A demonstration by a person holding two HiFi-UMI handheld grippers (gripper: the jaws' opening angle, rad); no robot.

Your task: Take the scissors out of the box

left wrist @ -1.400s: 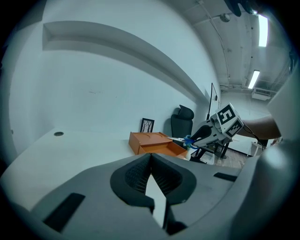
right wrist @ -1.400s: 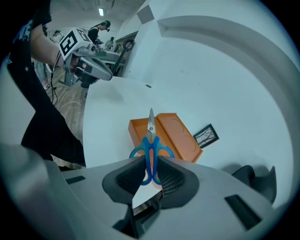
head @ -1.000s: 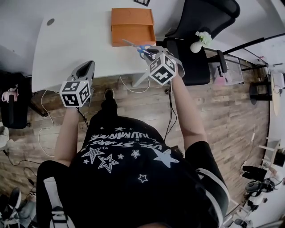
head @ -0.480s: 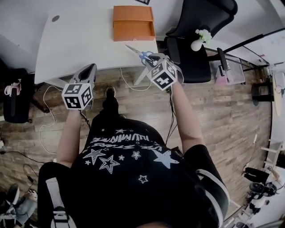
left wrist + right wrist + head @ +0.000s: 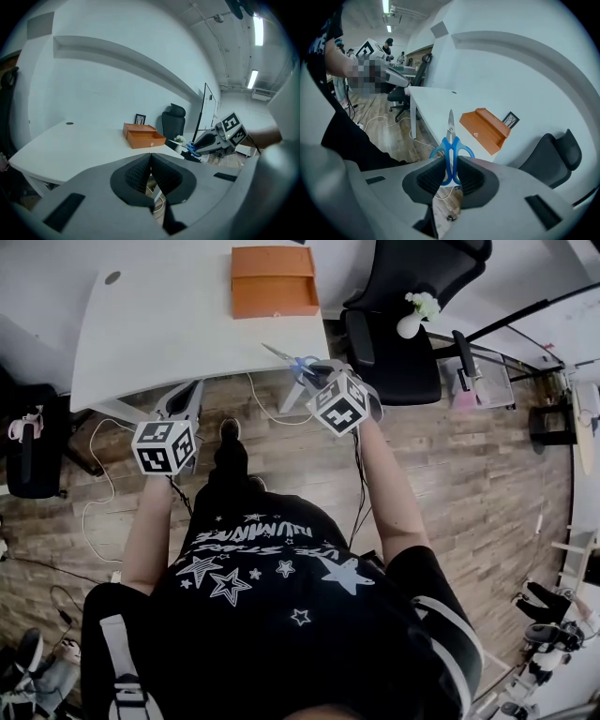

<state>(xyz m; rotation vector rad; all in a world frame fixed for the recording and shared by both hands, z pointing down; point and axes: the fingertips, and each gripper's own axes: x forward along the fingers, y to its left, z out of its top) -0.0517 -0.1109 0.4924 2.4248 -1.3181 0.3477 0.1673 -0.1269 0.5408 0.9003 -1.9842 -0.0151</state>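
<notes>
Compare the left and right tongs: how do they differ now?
The left tongs are shut, pads touching, empty; the right tongs clamp the blue-handled steel scissors by the handles. The right tongs are nearer the orange open box than the left tongs. Neither stands open.

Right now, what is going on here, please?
A person stands at a white table with a pair of tongs in each hand. The right tongs are closed on the blue handles of the scissors, with the blades pointing forward, near the table's front edge. The orange box sits farther back on the table, and the scissors are already out of it. The left tongs are shut and empty, held off to the side.
</notes>
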